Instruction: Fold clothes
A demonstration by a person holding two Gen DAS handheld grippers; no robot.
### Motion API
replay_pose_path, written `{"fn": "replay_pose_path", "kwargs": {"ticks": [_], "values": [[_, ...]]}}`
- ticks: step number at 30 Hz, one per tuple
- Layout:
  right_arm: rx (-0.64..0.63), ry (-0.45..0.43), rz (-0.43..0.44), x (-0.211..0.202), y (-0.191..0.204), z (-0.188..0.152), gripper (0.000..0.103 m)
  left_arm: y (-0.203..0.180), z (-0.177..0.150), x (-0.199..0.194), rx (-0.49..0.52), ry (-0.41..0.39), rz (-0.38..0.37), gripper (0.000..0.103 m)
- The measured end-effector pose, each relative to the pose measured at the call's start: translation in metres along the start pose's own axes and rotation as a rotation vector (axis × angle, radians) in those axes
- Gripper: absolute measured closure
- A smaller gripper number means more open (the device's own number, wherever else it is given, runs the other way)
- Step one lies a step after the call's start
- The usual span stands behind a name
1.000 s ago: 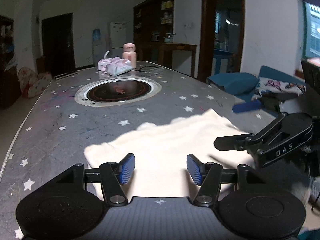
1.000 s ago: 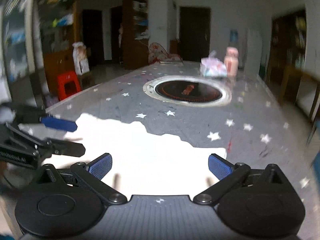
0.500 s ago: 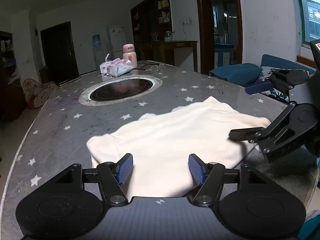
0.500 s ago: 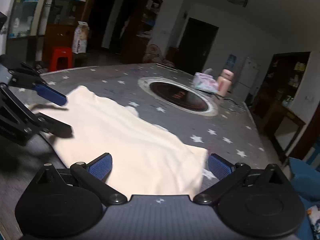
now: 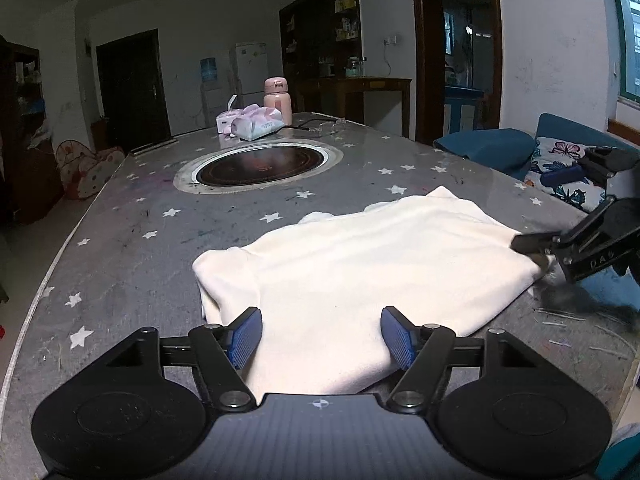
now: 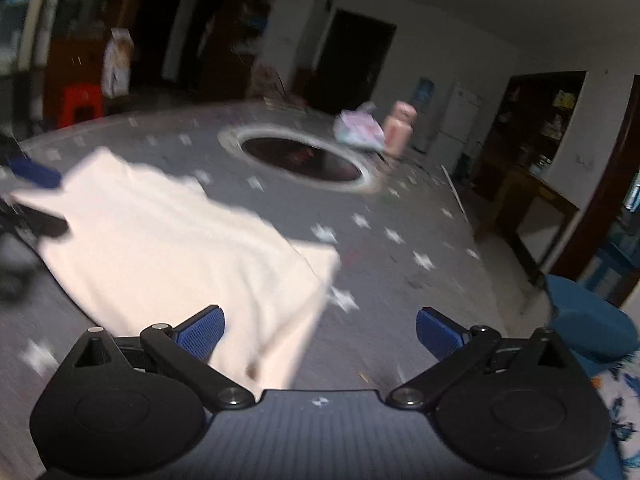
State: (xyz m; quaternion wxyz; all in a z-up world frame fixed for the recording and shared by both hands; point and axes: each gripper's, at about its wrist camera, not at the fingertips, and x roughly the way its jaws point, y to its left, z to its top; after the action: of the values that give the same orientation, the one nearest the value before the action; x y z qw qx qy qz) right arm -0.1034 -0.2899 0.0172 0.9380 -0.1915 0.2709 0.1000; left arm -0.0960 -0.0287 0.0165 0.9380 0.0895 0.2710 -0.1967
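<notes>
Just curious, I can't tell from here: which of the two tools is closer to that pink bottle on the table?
Hard to call; neither is near. The left tool and right tool both sit at the cream garment's near edge, with the pink bottle far across the table, beyond the round hob.

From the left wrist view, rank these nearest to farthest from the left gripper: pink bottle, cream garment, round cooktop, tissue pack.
1. cream garment: directly under the left gripper, between its open jaws.
2. round cooktop: mid-table, beyond the garment.
3. tissue pack: far end, left of the bottle.
4. pink bottle: just behind the pack.
</notes>
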Motion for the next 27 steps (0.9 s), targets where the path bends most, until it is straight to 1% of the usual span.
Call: {"fn": "replay_pose_path", "kwargs": {"ticks": [4, 6, 11, 13, 17, 20, 24, 27], "values": [[0.025, -0.005, 0.029, -0.001, -0.009, 0.002, 0.000, 0.002, 0.002, 0.000, -0.010, 0.004, -0.001, 0.033], [0.027, -0.032, 0.021, -0.004, -0.012, 0.008, 0.000, 0.003, 0.004, -0.001, -0.018, 0.006, -0.002, 0.033], [0.010, -0.052, 0.011, 0.007, -0.010, 0.020, 0.000, 0.009, 0.007, -0.002, -0.053, 0.002, 0.018, 0.033], [-0.009, -0.043, 0.019, 0.017, -0.005, 0.020, 0.000, 0.013, 0.006, -0.001, -0.068, 0.014, 0.029, 0.033], [-0.053, 0.010, 0.025, 0.032, 0.003, 0.014, 0.000, 0.023, 0.002, 0.000, -0.112, 0.032, 0.031, 0.032], [-0.039, 0.007, 0.028, 0.029, 0.000, 0.018, 0.000, 0.027, 0.002, -0.001, -0.130, 0.033, 0.026, 0.031], [-0.055, -0.027, 0.023, 0.028, 0.000, 0.030, 0.000, 0.027, 0.000, 0.000, -0.137, 0.033, 0.030, 0.030], [-0.091, 0.003, 0.012, 0.043, 0.004, 0.034, 0.000, 0.028, -0.001, -0.001, -0.145, 0.033, 0.031, 0.030]]}}
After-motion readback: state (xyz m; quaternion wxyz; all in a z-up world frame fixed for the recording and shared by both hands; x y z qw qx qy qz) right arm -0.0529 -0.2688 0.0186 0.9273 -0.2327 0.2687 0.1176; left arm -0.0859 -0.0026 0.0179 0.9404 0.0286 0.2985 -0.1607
